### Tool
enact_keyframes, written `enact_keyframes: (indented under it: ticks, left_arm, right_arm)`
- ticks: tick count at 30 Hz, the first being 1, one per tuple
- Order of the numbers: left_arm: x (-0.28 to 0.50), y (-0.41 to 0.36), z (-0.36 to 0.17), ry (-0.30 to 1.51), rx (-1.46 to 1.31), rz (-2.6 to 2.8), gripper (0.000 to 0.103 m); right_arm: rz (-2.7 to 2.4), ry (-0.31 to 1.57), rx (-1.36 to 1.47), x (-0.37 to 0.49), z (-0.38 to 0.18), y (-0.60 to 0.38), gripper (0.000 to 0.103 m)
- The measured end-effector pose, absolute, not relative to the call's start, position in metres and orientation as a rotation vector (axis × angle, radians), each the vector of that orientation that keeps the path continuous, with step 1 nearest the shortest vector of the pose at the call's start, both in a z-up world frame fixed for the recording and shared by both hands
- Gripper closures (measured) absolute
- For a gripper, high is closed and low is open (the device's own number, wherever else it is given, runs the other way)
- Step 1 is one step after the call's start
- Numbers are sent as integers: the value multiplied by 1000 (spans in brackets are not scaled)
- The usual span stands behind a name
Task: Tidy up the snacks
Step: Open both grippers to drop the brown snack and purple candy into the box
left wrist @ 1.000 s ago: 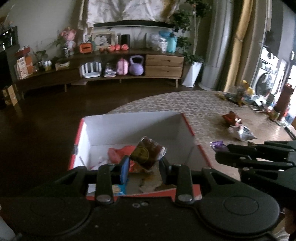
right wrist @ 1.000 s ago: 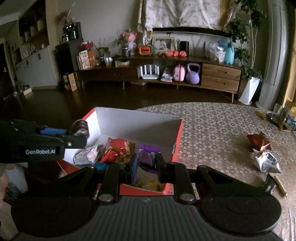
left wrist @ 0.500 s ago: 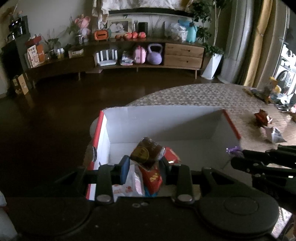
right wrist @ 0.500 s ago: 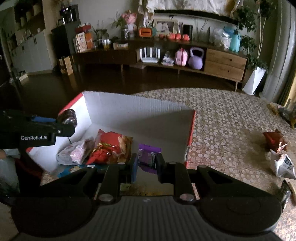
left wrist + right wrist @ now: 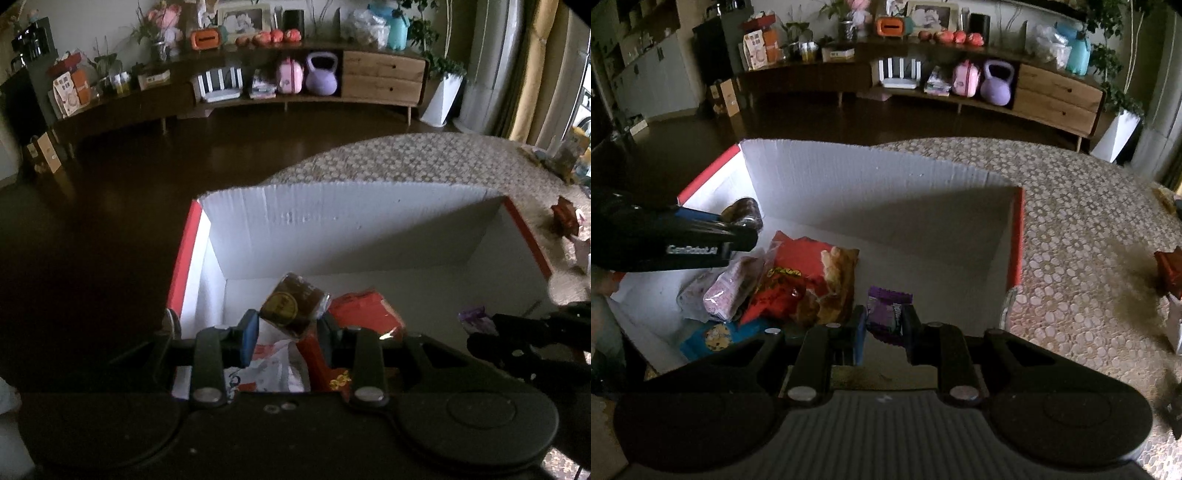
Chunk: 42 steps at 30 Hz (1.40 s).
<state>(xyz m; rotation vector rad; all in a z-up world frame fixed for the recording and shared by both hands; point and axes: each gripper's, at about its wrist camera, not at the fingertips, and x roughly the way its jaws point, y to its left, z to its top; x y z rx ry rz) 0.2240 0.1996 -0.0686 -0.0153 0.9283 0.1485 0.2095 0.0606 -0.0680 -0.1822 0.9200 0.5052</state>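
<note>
both snacks now hang over the open box

in the last second both grippers have swung from the near edge to well over the white-lined box (image 5: 354,225), so the inner floor fills much more of each view than it did. the left gripper (image 5: 286,326) is pinching a round brown cake in clear wrap (image 5: 293,304), held up above the pile at the box's left side. the right gripper (image 5: 884,325) is pinching a small purple packet (image 5: 888,312), which hangs over the bare floor of the box toward its right, just beside the heap.

that heap, seen from the right wrist, is a red chip bag (image 5: 798,273), a pale pink-and-white packet (image 5: 733,284) and a blue cookie pack (image 5: 714,338), all lying loose against one another.

both snacks look placed for release, so i judge the next step is to let go, one or both. a few more wrappers, among them a dark red one (image 5: 1167,264), sit out on the patterned table (image 5: 1082,236) well apart from the box, so the sorting is not finished.
</note>
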Motion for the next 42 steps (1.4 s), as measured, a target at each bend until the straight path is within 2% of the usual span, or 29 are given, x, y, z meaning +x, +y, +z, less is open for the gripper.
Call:
enact_keyframes:
  ticks: [18,21,24,27,28,29,33,35,36,37,39,42]
  left_arm:
    - [233,202,-83,1013,7,162,70]
    - [230,200,-83,1003,2,155,65]
    - [232,197,-80,989,3,149,56]
    - [228,193,-77,971,14,147,42]
    - [226,192,-75,963,20,152,33]
    - [224,191,-73,953,24,156,29]
    - [219,191,-66,936,11,157,28]
    - [215,191,-62,924,7,161,23]
    - [214,192,-59,919,8,163,22]
    - [212,191,-57,913,11,163,20]
    - [207,190,-53,901,17,159,20]
    - [198,187,-45,879,15,154,18]
  right_arm:
    - [538,968,-196,208,-82,71,83]
    - [544,972,-194,206,-82,72,82]
    - [540,978,-191,203,-82,72,77]
    - [543,977,-184,199,-78,72,77]
    - [546,976,-182,198,-77,71,77]
    - [549,972,-181,196,-74,70,77]
    - [550,954,-185,189,-66,69,76]
    - [550,946,-183,186,-61,68,73]
    - [547,941,-184,184,-59,67,65]
    - [547,932,-184,182,-56,66,49]
    - [544,903,-180,177,-49,63,36]
    - [546,888,-164,172,-39,57,36]
